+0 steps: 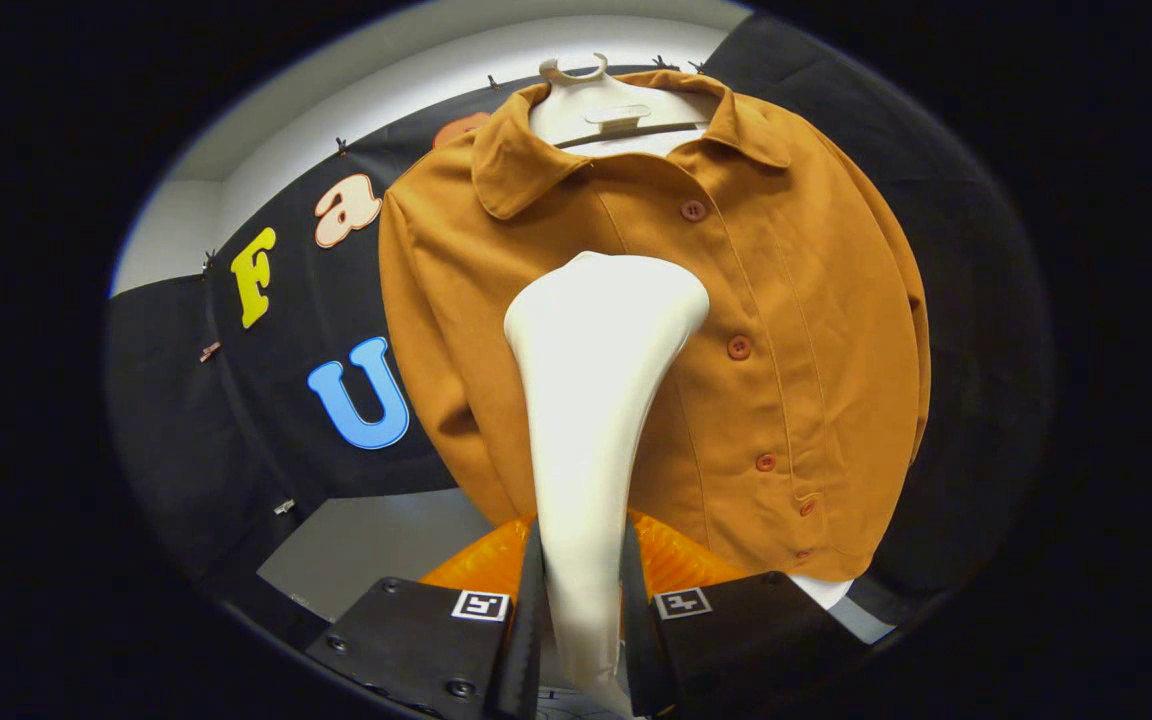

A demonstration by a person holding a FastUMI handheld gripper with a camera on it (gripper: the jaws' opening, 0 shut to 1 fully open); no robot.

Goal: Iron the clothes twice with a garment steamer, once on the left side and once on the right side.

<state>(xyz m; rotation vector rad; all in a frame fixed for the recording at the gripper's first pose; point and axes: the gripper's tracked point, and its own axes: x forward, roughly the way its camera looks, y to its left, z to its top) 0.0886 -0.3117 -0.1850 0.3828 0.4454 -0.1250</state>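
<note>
Between your gripper's [582,600] two fingers, which press on it from both sides, you hold the white steamer [596,400] by its handle, its wide head raised against the front of the buttoned brown shirt [786,330] hanging on a white hanger [596,95] beyond.

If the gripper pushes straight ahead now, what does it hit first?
The gripper is shut on the white garment steamer, so the steamer's head leads. It would likely meet the orange jacket near the button placket first; how far off it is remains unclear.
</note>
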